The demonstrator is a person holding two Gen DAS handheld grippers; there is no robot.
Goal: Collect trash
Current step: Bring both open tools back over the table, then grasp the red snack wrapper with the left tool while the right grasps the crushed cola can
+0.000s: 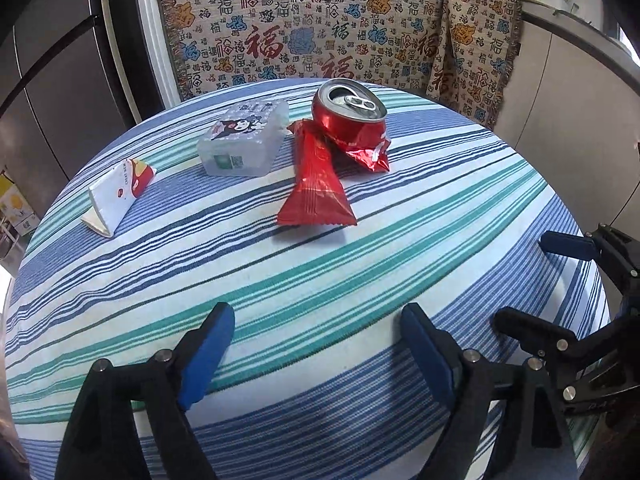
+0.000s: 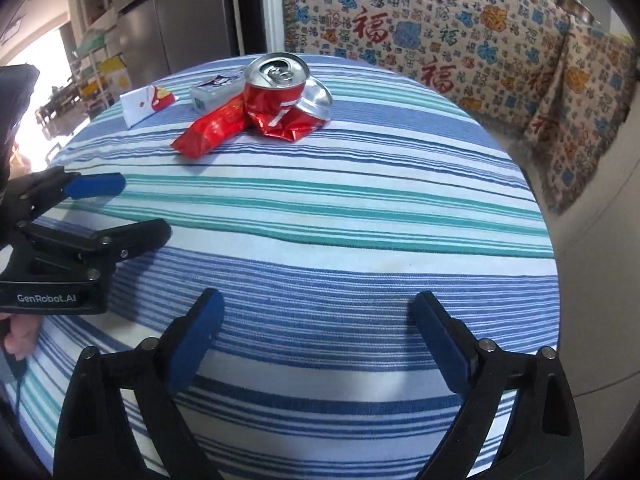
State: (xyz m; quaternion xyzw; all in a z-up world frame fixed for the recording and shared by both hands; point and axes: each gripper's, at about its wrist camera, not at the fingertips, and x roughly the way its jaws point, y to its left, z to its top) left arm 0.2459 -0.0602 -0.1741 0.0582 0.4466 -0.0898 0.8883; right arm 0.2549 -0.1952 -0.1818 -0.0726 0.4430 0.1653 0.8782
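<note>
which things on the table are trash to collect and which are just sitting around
Trash to collect: crushed red can, red snack wrapper, white paper wrapper.

Probably just lying about: tissue pack, striped tablecloth, patterned blanket behind the table.

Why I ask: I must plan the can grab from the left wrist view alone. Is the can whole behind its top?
Observer: No. The right wrist view shows the red can crushed and folded, with its silver base showing on its right.
Operator: Is anything between the right gripper's fingers?
Observer: Nothing. The right gripper stands open over bare striped tablecloth.
Operator: Does that view catch my left gripper?
Observer: Yes, the left gripper appears from the side at the left edge, with a hand showing below its body.
</note>
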